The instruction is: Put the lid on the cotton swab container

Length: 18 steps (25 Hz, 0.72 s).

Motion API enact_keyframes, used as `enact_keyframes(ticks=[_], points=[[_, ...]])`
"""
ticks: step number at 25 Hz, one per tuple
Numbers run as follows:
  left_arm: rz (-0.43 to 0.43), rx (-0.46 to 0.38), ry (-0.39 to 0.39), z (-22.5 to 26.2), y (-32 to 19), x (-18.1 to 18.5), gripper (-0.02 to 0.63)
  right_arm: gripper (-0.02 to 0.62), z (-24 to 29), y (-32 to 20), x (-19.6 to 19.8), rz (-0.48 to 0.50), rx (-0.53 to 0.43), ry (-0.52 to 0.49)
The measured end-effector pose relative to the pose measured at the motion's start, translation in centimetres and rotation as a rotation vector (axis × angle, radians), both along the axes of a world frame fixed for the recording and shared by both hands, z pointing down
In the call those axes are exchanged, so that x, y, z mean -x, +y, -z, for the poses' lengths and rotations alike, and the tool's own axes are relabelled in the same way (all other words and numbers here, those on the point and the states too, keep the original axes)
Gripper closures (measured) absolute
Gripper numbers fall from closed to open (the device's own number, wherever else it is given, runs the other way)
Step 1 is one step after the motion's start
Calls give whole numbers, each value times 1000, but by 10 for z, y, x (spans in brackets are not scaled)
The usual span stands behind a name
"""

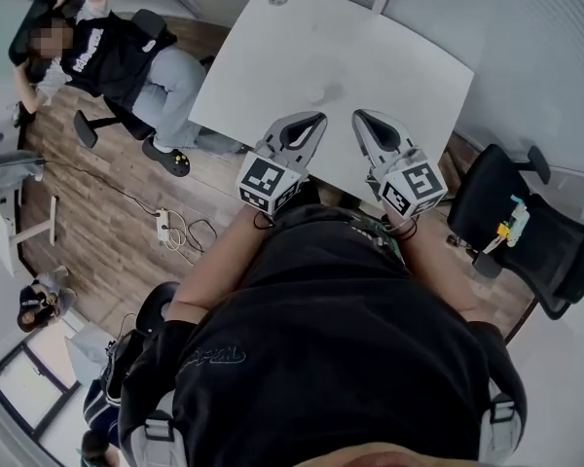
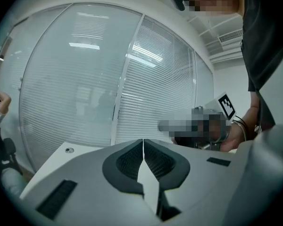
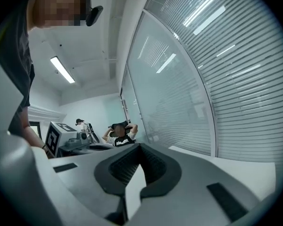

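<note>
**Q:** Nearest the head camera is the operator's black shirt (image 1: 321, 339), filling the frame from 4 to 8 o'clock. What lies at far left?

**A:** At 10 o'clock a seated person (image 1: 127, 61) leans back in a chair on the wood floor (image 1: 88, 212). At 9 o'clock a power strip (image 1: 163, 227) lies on that floor.

**Q:** Report the left gripper (image 1: 316, 120).

**A:** It is at 12 o'clock with its tips over the near edge of the white table (image 1: 399, 56), pointing away from the operator. Its own view shows the jaws closed tip to tip with nothing between them.

**Q:** Report the right gripper (image 1: 360, 117).

**A:** It is just beside the left unit, with its tips over the same table edge. Its own view shows the jaws together and empty.

**Q:** What lies at far right?

**A:** At 3 o'clock a black office chair (image 1: 535, 227) stands near the table corner.

**Q:** Where are the cotton swab container and lid?

**A:** I cannot tell; no view shows them.
</note>
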<state>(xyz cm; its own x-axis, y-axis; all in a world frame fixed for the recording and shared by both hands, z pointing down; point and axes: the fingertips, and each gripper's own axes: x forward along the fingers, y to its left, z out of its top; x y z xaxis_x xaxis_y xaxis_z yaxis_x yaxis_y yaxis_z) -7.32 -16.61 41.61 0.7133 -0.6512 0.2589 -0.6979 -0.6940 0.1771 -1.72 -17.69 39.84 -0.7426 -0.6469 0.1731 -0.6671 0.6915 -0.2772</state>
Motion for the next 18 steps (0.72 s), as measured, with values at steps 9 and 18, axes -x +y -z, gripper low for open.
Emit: enact_keyframes(ticks=[9, 18], points=[[-108, 16, -5, -29, -22, 38, 588, 572, -8, -25, 21, -79, 24, 41], [-199, -1, -21, -47, -39, 56, 581, 572, -14, -36, 30, -169, 39, 77]])
